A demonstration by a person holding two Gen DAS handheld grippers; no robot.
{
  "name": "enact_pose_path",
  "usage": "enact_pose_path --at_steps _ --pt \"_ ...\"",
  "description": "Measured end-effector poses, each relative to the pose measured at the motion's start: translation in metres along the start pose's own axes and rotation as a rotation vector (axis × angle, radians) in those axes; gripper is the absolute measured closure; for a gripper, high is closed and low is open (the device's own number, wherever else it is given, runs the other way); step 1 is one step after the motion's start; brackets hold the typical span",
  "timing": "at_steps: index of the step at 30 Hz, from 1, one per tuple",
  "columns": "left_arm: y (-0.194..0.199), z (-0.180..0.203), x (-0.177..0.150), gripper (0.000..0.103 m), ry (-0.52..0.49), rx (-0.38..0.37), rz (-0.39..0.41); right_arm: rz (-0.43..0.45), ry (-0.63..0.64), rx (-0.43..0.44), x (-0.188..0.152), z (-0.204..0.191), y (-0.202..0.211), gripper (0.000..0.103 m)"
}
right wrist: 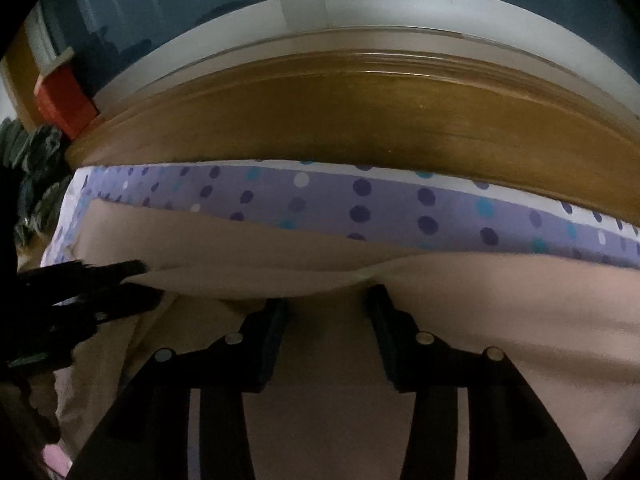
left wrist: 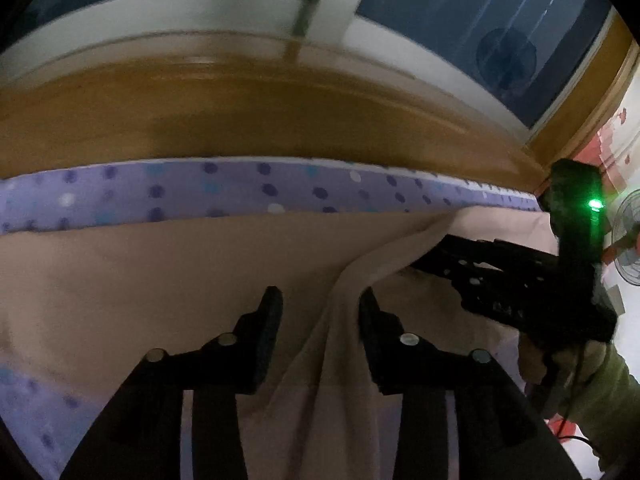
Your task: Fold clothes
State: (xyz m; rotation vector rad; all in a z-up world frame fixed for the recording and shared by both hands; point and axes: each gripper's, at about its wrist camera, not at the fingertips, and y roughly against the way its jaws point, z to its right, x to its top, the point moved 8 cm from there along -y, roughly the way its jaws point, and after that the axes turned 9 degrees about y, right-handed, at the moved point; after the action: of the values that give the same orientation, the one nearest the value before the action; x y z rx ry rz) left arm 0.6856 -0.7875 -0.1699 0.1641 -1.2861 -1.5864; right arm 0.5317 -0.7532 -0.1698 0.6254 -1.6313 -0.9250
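A beige garment (left wrist: 160, 280) (right wrist: 500, 300) lies spread on a purple dotted bedsheet (left wrist: 200, 192) (right wrist: 360, 200). My left gripper (left wrist: 320, 312) is open, and a raised ridge of the cloth runs between its fingers, close against the right one. It also shows at the left of the right wrist view as the left gripper (right wrist: 140, 284), with a cloth edge between its fingers. My right gripper (right wrist: 328, 308) is open, and a lifted fold of the garment hangs over its fingertips. In the left wrist view the right gripper (left wrist: 432, 264) has its tips tucked under that fold.
A wooden bed frame (left wrist: 240, 120) (right wrist: 360, 120) runs along the far side, with a dark window (left wrist: 480, 20) above it. A fan (left wrist: 630, 236) stands at the right. A red box (right wrist: 64, 96) and dark bundled clothes (right wrist: 36, 152) sit at the left. A green sleeve (left wrist: 600, 380) holds the right gripper.
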Motion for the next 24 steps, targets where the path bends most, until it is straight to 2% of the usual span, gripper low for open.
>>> enact_pose_path --at_steps 3,8,13,17,21,24 --pt "0.025 -0.015 -0.008 0.061 0.043 0.037 0.025 0.033 -0.051 0.035 -0.003 -0.001 0.023 0.060" --pt "0.060 -0.042 -0.035 0.061 0.141 0.090 0.044 0.088 0.001 0.061 -0.018 -0.024 0.068 0.059" --pt "0.089 -0.049 -0.074 0.061 0.136 0.160 0.035 0.088 0.028 0.166 -0.055 -0.073 0.086 0.059" --pt "0.100 -0.046 -0.095 0.061 0.117 0.181 0.027 0.072 0.050 0.241 -0.081 -0.115 0.083 0.059" --pt "0.108 -0.049 -0.105 0.061 0.101 0.170 0.016 0.036 0.025 0.288 -0.095 -0.145 0.068 0.059" --pt "0.108 -0.057 -0.101 0.061 0.058 0.147 -0.006 0.027 0.028 0.279 -0.097 -0.158 0.057 0.059"
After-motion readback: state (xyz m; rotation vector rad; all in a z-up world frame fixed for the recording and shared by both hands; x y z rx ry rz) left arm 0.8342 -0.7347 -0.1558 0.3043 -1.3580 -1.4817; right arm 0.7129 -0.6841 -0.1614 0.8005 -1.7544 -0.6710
